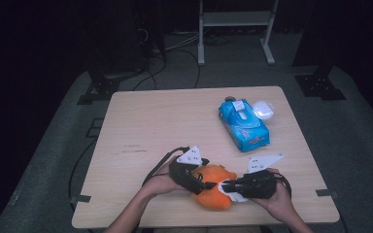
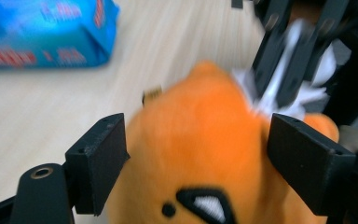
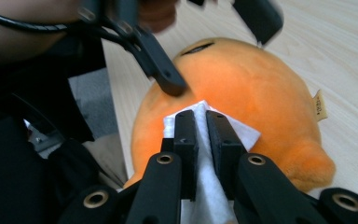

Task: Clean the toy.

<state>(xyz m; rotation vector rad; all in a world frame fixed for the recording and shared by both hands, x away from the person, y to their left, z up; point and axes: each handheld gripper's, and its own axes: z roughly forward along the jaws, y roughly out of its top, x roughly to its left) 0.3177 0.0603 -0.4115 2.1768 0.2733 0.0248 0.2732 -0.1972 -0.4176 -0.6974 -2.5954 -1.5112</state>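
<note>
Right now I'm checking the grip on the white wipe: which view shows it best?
The right gripper view: the white wipe sits pinched between the right gripper jaws, against the orange plush toy. The left gripper view shows it blurred; the high view, a small white patch.

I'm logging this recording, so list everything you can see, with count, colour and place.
plush toy: one, orange, near table edge, between both grippers
white wipe: one, white, pinched on the toy
wipes pack: one, blue, far right of table
clear lid: one, whitish, beside the pack
table: one, light wood
metal frame: one, white, on the floor beyond
left hand-held gripper: one, black, jaws astride the toy
right hand-held gripper: one, black, shut on the wipe
</note>
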